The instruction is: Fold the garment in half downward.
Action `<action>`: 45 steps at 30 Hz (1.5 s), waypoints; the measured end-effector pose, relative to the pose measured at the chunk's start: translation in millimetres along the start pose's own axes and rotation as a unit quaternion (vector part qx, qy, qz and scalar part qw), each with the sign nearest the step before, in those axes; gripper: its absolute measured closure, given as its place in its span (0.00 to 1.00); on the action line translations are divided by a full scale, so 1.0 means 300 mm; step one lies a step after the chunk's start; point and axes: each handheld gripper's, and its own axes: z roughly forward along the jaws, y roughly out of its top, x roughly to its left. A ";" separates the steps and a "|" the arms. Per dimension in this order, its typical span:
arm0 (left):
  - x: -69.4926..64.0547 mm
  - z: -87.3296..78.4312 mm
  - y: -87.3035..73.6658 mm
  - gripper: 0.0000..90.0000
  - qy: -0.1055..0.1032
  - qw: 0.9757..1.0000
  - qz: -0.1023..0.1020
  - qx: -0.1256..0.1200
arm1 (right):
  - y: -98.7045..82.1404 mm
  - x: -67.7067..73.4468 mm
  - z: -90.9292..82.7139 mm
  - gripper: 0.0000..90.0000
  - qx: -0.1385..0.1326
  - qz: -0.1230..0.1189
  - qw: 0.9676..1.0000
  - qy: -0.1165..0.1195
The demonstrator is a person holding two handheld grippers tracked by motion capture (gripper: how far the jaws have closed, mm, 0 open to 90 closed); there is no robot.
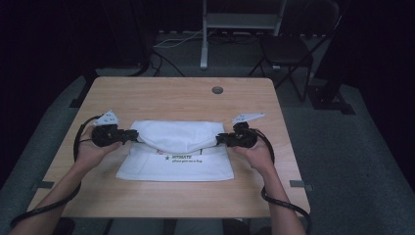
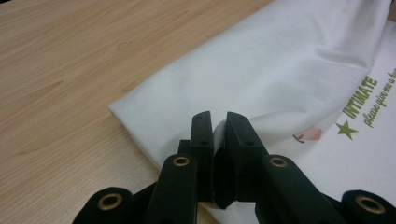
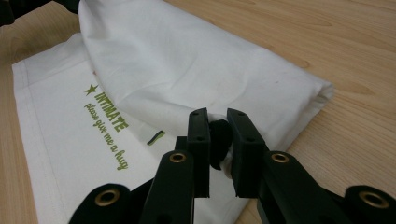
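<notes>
A white cloth (image 1: 176, 147) with green lettering lies on the wooden table (image 1: 176, 95), its far part folded over toward me in a sagging flap. At the flap's left end my left gripper (image 1: 133, 136) is shut on the folded cloth (image 2: 261, 70) edge, and white fabric shows between its jaws (image 2: 218, 122). My right gripper (image 1: 219, 140) is shut on the flap's right end, where the cloth (image 3: 187, 60) bunches between its black jaws (image 3: 218, 119). Both hands rest low on the table at either side. Green print (image 3: 107, 123) lies on the flat lower layer.
A round cable hole (image 1: 217, 90) sits near the table's far edge. Bare wood surrounds the cloth on all sides. Beyond the table stand a dark chair (image 1: 288, 49) and a metal stand (image 1: 205, 34) on the grey floor.
</notes>
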 end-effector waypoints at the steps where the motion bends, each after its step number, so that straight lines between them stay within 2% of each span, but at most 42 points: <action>1: 0.001 -0.001 -0.001 0.91 0.000 1.000 0.002 0.001 | 0.000 0.002 -0.001 0.89 0.000 0.000 1.000 0.001; 5: -0.002 -0.004 -0.005 0.91 0.001 1.000 0.000 0.001 | -0.003 0.004 -0.003 0.89 0.000 -0.002 1.000 0.000; 18: -0.025 -0.023 0.005 0.91 0.001 1.000 0.018 0.000 | -0.011 0.016 -0.014 0.89 0.002 -0.006 1.000 0.001; 45: -0.055 -0.045 -0.016 0.91 -0.002 0.999 0.034 0.001 | -0.026 0.031 -0.036 0.89 -0.001 -0.013 1.000 0.003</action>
